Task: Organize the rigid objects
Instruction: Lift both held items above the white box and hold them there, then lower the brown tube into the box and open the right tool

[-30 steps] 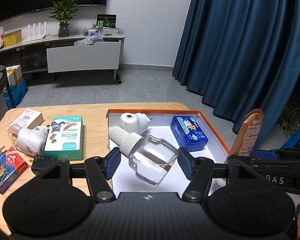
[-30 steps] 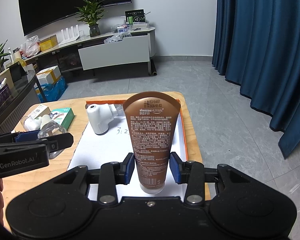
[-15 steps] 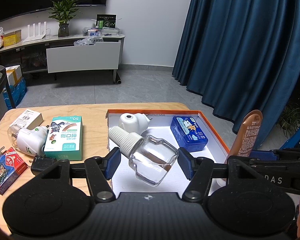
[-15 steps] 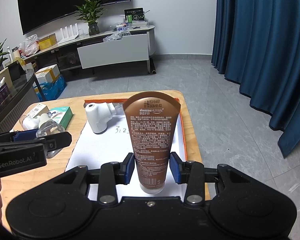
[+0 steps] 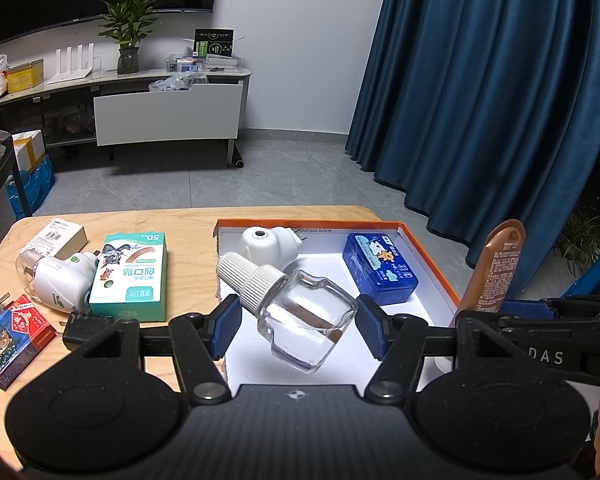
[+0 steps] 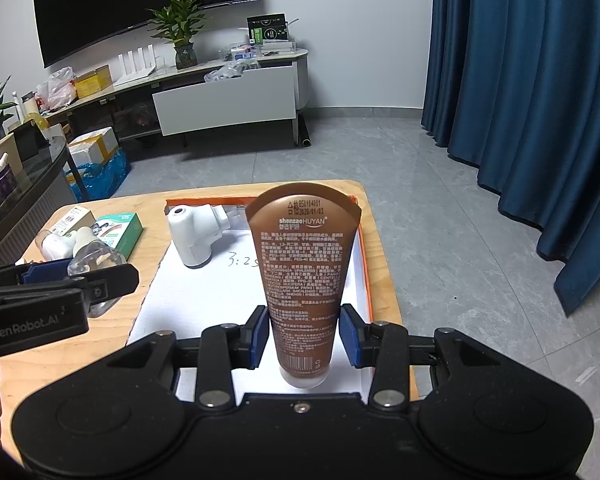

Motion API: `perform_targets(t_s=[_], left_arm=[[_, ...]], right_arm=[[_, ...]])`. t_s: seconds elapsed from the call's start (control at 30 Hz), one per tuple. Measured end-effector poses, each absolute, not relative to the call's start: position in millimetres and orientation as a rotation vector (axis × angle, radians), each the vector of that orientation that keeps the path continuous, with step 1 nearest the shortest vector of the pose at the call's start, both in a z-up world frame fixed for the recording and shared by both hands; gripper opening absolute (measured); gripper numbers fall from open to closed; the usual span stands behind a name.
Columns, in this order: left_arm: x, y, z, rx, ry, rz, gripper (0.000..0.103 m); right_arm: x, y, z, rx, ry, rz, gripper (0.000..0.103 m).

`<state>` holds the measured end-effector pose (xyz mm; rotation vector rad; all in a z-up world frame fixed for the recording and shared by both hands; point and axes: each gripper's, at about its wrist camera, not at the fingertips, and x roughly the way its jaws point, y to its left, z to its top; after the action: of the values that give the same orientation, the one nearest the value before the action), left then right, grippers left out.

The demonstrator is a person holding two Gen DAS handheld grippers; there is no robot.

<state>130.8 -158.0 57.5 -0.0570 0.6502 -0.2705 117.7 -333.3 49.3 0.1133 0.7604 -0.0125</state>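
My left gripper [image 5: 296, 326] is shut on a clear glass bottle [image 5: 308, 320] with a white ribbed cap, held tilted above the front of the orange-rimmed white tray [image 5: 428, 256]. My right gripper [image 6: 304, 334] is shut on a brown tube [image 6: 304, 264], upright with its white cap down, over the tray's right half. The left wrist view shows the tube [image 5: 498, 272] at the right. In the right wrist view the bottle [image 6: 96, 260] hangs at the left. Inside the tray lie a white plug-in device [image 5: 266, 246] and a blue tin [image 5: 380, 268].
On the wooden table left of the tray lie a green box [image 5: 130, 276], a white plug-in unit with a green button [image 5: 58, 280], a small white box [image 5: 56, 238], a red and blue card pack [image 5: 12, 332] and a black adapter [image 5: 84, 326].
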Motion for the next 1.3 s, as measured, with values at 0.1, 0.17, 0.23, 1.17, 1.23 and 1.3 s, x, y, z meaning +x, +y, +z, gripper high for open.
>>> perform_targets(t_s=[0.1,0.17,0.23,1.17,1.23,1.3], left_arm=[[131.6,-158.5,57.2,-0.057,0.65,-0.269,0.063],[132.4,-158.1,56.6,-0.056,0.652,-0.268,0.063],[133.4,-157.7,55.7,-0.056,0.655,-0.266,0.063],[175.8,-194.5,37.4,0.02,0.712,-0.26,0.081],[174.0,-192.0,41.1,0.031,0.718,-0.254,0.082],[172.4,-187.0,44.4,0.029,0.723,-0.243,0.085]], right_arm=[[120.5,-334.2,46.5,0.115,0.769,-0.016,0.047],[123.9,-333.3,45.1,0.115,0.775,-0.02,0.047],[127.9,-333.8,43.1,0.117,0.788,-0.025,0.048],[119.6,-346.2,58.5,0.193,0.654,-0.052,0.077],[119.2,-343.4,59.8,0.196,0.652,-0.049,0.078],[118.1,-339.7,61.5,0.204,0.648,-0.041,0.079]])
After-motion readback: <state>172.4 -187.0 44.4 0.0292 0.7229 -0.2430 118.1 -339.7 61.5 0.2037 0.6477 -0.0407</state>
